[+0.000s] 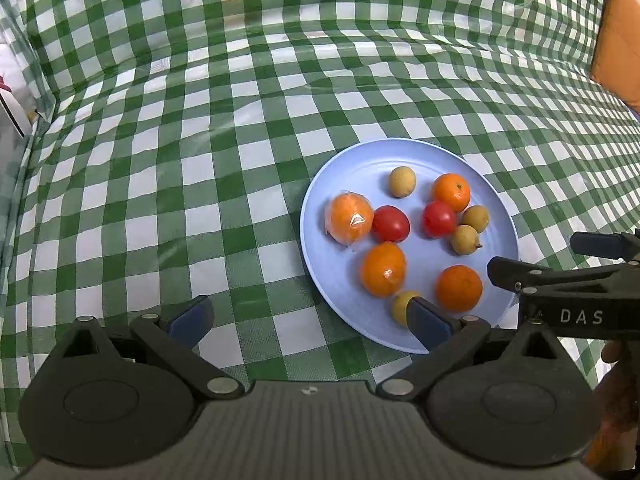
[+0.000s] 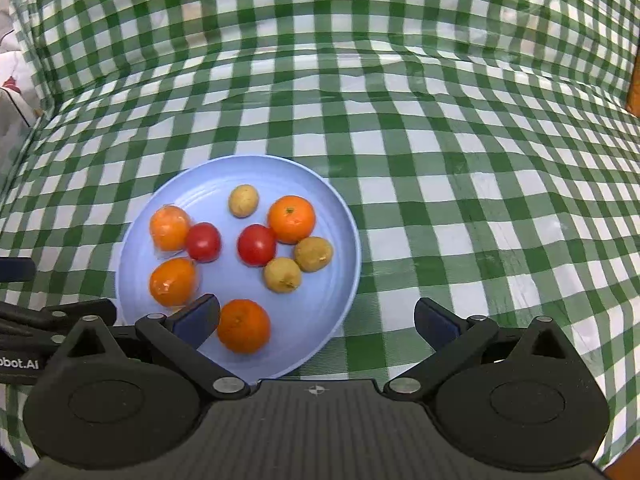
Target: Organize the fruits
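Oranges [image 2: 291, 219], tomatoes [image 2: 256, 245] and small brown fruits [image 2: 243, 200] lie on the blue plate [image 2: 344, 216]. The left gripper [image 1: 308, 320] and right gripper [image 2: 318, 318] stand spread and empty at the plate's near edge.

Bright, even overhead light on both views, soft glare streaking the glossy green-and-white checked plastic cloth [image 1: 240, 128], a highlight on the plastic-wrapped orange fruit [image 1: 349, 218], faint shadows, sharp centre, fisheye bending the checks at dark corners.

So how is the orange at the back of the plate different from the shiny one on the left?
The back orange is bare, showing its stem spot; the left orange is wrapped in glossy clear film. The back one touches a red tomato on its left, the wrapped one a tomato on its right. Both lie on the blue plate.
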`<action>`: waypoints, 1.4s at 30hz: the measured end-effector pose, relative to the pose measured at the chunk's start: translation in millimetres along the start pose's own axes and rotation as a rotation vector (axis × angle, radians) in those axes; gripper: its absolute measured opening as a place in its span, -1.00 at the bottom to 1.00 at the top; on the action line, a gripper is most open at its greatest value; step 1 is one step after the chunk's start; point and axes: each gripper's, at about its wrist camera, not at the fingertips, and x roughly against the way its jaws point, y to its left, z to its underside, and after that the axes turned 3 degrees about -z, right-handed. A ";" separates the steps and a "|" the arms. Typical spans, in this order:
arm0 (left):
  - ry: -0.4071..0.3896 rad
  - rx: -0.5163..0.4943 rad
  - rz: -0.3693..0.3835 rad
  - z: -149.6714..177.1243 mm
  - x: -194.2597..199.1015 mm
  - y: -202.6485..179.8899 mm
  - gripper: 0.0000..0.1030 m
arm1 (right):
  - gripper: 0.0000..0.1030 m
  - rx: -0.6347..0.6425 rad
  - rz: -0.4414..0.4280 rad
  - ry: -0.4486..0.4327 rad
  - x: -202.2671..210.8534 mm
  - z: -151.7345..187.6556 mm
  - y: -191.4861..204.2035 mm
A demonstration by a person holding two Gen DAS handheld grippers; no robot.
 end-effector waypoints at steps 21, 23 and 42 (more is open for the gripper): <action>-0.001 -0.029 0.020 -0.9 -0.9 -1.5 0.99 | 0.99 -0.004 -0.009 0.001 -0.4 -1.2 -0.9; 0.000 -0.028 0.020 -0.9 -0.8 -1.8 0.99 | 0.99 -0.003 -0.009 0.002 -0.1 -1.3 -0.9; -0.008 -0.045 0.026 -0.8 -0.7 -2.8 0.99 | 0.99 0.007 -0.012 0.004 -1.7 -1.4 1.4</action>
